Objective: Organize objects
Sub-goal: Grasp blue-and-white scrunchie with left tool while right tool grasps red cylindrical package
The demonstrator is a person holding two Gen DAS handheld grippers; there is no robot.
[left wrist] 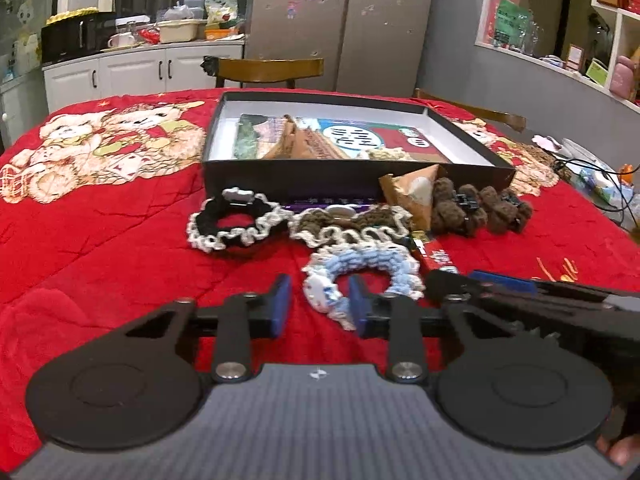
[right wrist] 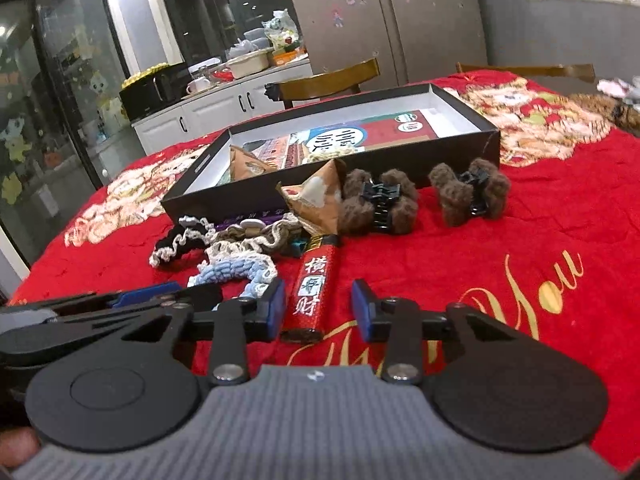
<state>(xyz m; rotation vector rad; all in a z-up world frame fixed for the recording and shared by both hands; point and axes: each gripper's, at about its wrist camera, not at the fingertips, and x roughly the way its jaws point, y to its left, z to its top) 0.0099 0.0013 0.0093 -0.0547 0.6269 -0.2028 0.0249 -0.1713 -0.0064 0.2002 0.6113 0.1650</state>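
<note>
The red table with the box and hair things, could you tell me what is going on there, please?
A person is tidying with two handheld tongs, both open and holding nothing. The left tongs hover at the blue scrunchie; the right tongs straddle the red lighter. Other scrunchies and two brown hair claws lie outside the open box.

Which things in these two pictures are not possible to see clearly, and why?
- Purple item, left wrist view: mostly hidden behind the scrunchies.
- Red lighter, left wrist view: lower end covered by the right hand-held gripper.
- Box contents, right wrist view: near wall blocks part.
</note>
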